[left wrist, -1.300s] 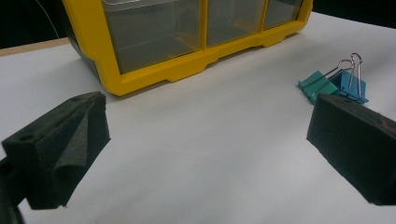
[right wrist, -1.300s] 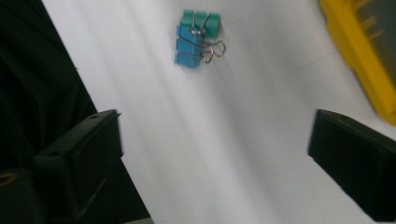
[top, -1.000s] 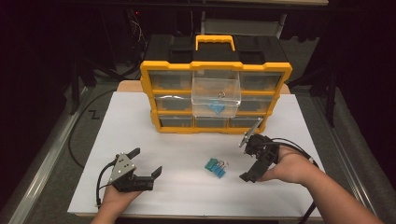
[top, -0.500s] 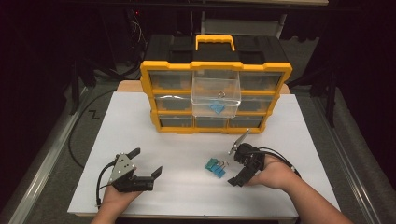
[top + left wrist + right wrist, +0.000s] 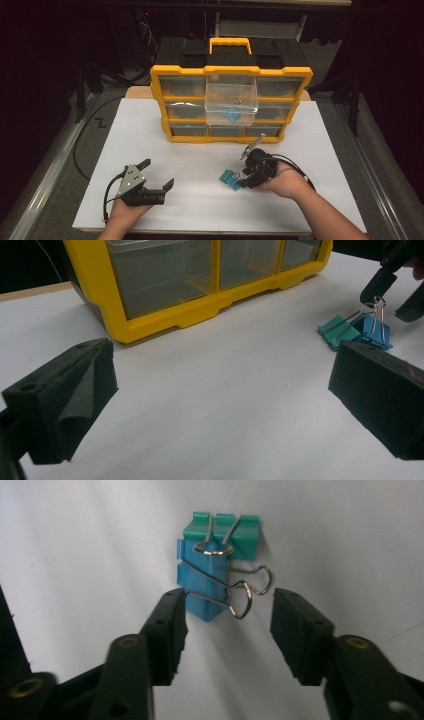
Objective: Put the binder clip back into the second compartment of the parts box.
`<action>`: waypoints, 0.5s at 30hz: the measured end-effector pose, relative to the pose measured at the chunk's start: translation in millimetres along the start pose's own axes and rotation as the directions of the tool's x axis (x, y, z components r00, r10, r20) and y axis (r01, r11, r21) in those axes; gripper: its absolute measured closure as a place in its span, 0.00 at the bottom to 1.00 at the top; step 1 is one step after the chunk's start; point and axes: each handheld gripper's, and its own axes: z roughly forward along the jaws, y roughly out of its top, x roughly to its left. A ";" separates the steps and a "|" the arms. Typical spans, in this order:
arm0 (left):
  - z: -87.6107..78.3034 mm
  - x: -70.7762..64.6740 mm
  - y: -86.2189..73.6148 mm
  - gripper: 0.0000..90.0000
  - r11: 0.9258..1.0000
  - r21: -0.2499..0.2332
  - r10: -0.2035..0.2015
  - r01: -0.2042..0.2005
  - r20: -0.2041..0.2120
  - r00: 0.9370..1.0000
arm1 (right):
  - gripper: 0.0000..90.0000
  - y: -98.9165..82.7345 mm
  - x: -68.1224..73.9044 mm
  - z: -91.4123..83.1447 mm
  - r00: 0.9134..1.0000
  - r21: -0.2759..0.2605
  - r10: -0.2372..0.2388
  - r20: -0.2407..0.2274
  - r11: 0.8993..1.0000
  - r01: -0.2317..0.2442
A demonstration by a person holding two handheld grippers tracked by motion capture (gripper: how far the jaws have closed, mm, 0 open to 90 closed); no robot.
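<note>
My right gripper is down over the two binder clips on the white table, and its jaws have just been closing; they stand half-narrowed around the wire handles of the blue clip, with the left jaw just touching or beside the clip body and the right jaw apart from the wire loops, so nothing is gripped yet. The teal clip lies right behind the blue one, touching it, wire handles overlapping. Main risk as I see it: the jaws pinch only the thin wire loops, which could fold or slip, and the clip swings or drops. Second risk: the tangled handles drag the teal clip along, or the blue one gets pushed sideways across the smooth sheet before the far jaw lands. Coming down further could also press the jaw tips into the table. My left gripper sits at the near left of the table with jaws wide and nothing between them, well apart from the clips. Behind stands the yellow organiser with its clear middle drawer pulled out, something blue inside; it looks like where the clips belong. The path from clips to drawer looks free; the drawer's front wall is the thing to clear on the lift.
</note>
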 end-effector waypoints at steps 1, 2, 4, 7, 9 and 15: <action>0.1 -0.1 0.0 0.00 1.000 -0.002 -0.001 0.001 0.000 1.000 | 0.63 0.1 -0.5 0.0 1.000 -0.006 -0.006 0.007 1.000 0.006; 0.1 0.0 0.0 0.00 1.000 0.001 0.001 -0.001 0.001 1.000 | 0.66 0.3 -1.1 -0.2 1.000 -0.010 -0.006 0.007 1.000 0.006; 0.5 0.0 -0.1 0.00 1.000 0.002 0.000 0.000 0.000 1.000 | 0.71 0.9 -1.2 -0.1 1.000 -0.012 -0.008 0.004 1.000 0.008; 0.2 -0.7 -0.1 0.00 1.000 0.002 0.004 -0.004 0.001 1.000 | 0.80 2.5 0.8 -0.2 1.000 -0.019 -0.006 -0.011 1.000 0.006; 0.5 -0.6 -0.2 0.00 1.000 0.003 0.003 -0.003 0.001 1.000 | 0.86 3.0 1.6 -0.6 1.000 -0.015 -0.011 -0.012 1.000 0.011; 0.5 -0.7 -0.2 0.00 1.000 0.005 0.004 -0.004 0.001 1.000 | 0.98 3.4 2.6 -7.2 0.995 -0.018 -0.023 -0.095 1.000 0.021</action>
